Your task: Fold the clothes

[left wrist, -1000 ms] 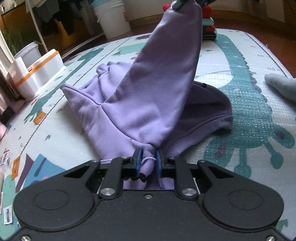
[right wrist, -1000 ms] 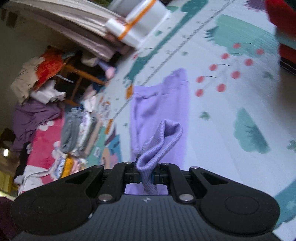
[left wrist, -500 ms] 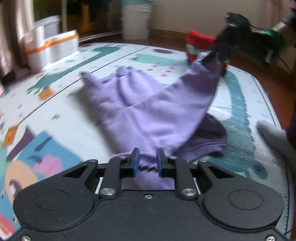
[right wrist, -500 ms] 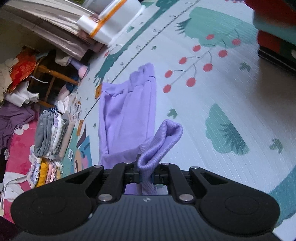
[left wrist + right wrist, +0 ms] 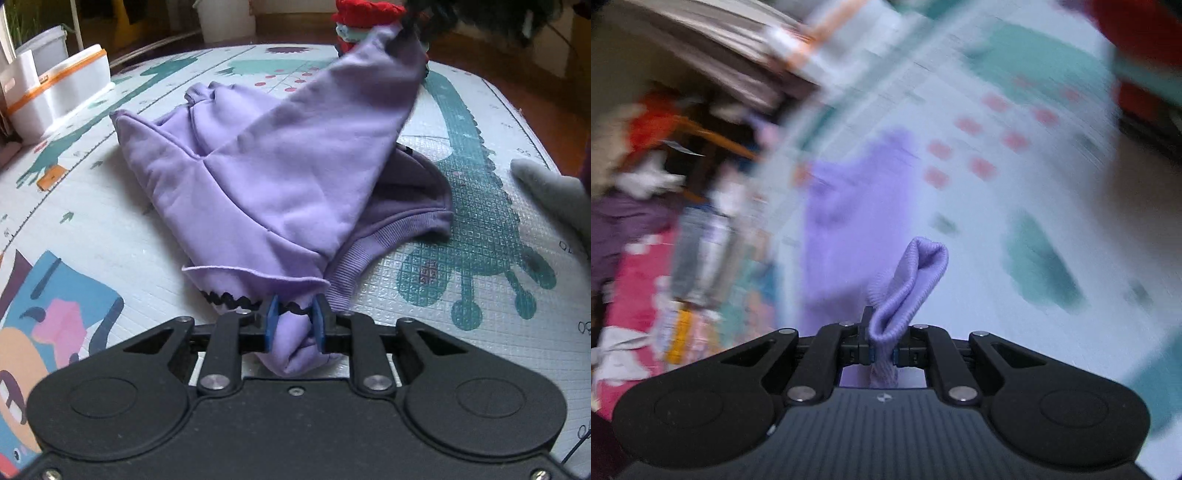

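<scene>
A printed play mat (image 5: pixel 480 221) with teal dinosaur shapes fills most of the left wrist view. Across its middle lies a lilac sweatshirt (image 5: pixel 266 177), partly bunched on the mat and partly lifted: one part rises as a taut sheet to the upper right of the frame. There the right tongs (image 5: pixel 410 22) show only as a dark, blurred shape at the raised end. At upper left of the frame stand white storage boxes with orange bands (image 5: pixel 59 96), and a grey cloth (image 5: pixel 546 192) lies at the right edge. At bottom centre the left tongs (image 5: pixel 294 325) are closed on a gathered wad of the sweatshirt. The right wrist view is heavily blurred; at bottom centre the right tongs (image 5: pixel 882 350) pinch a folded ribbed cuff (image 5: pixel 912 280) that stands up between them.
</scene>
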A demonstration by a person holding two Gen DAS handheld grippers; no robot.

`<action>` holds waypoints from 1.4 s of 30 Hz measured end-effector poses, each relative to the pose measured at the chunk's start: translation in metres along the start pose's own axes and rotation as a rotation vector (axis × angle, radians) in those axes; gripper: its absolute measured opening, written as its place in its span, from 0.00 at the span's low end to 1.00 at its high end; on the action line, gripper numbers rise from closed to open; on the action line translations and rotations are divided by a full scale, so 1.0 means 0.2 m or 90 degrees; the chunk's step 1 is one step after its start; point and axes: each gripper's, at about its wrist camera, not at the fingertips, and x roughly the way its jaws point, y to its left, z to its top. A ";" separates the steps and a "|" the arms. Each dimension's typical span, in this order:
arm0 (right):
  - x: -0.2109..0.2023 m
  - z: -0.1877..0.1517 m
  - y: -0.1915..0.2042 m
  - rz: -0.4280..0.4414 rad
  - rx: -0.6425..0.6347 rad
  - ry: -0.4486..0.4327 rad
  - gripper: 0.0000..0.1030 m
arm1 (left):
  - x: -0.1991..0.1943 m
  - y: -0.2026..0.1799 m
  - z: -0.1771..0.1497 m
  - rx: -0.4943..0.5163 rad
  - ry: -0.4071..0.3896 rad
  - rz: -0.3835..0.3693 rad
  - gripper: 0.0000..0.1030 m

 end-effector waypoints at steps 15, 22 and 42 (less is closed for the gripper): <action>0.10 -0.08 -0.09 -0.040 0.013 0.059 0.10 | 0.05 0.64 0.40 -0.098 -0.080 0.051 0.17; 0.13 -0.11 -0.13 -0.046 0.009 0.089 0.10 | 0.48 0.88 0.65 -0.128 -0.084 0.065 0.17; 0.19 -0.05 -0.07 -0.009 -0.015 0.076 0.10 | 0.75 0.86 0.90 -0.186 -0.038 0.180 0.07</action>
